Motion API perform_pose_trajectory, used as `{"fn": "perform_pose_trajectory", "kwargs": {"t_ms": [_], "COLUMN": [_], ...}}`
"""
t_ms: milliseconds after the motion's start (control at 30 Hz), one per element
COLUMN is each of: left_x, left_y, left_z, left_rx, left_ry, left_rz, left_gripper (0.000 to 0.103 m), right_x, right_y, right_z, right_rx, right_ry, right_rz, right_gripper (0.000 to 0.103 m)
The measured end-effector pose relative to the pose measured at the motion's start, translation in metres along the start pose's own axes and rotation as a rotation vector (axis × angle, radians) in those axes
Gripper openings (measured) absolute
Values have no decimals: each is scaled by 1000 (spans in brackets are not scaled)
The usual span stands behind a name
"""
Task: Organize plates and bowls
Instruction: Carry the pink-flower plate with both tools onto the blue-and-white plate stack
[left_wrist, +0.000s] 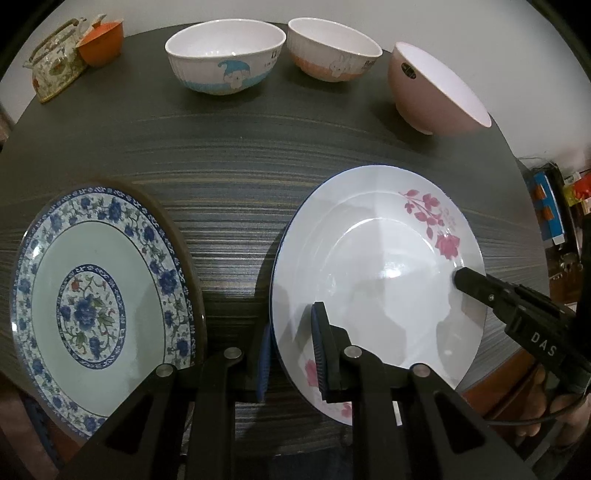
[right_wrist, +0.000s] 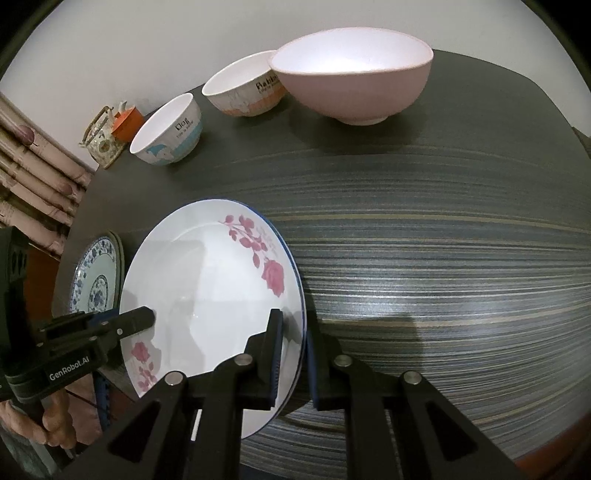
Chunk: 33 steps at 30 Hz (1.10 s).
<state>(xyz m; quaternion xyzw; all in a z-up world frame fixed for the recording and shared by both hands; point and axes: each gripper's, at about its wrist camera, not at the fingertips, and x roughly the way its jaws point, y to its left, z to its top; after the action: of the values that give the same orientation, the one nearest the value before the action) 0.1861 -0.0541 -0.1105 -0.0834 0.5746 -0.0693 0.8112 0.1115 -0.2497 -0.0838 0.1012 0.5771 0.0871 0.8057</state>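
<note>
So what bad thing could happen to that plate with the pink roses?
The rose plate is pinched only at its rim, by the left gripper on one side and the right gripper on the other, so it might slip out and crack on the table. It could also knock the blue flowered plate close beside it.

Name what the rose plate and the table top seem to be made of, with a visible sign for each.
Rose plate: glossy white glazed ceramic or melamine; it shows bright reflections and printed pink roses.
Table top: probably matte laminate; its striped grey grain looks printed, with little shine.
</note>
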Motion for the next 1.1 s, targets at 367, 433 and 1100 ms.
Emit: {"fn": "perform_pose_trajectory", "kwargs": {"t_ms": [367, 433, 1100], "left_x": [-23, -26, -75], "left_y": [11, 14, 62], "left_z": [-6, -6, -29], "left_rx": [-17, -19, -108], "left_ry": [-34, -43, -119], "left_rz": [14, 17, 54], "left_gripper": [17, 17, 17], "right_x": [-11, -13, -20], "right_y": [16, 21, 86], "right_z": [4, 4, 13], "right_rx": [-23, -31, -118], "right_ry": [-25, -27, -50], "right_rz": [4, 3, 40], "right_gripper": [12, 12, 12]}}
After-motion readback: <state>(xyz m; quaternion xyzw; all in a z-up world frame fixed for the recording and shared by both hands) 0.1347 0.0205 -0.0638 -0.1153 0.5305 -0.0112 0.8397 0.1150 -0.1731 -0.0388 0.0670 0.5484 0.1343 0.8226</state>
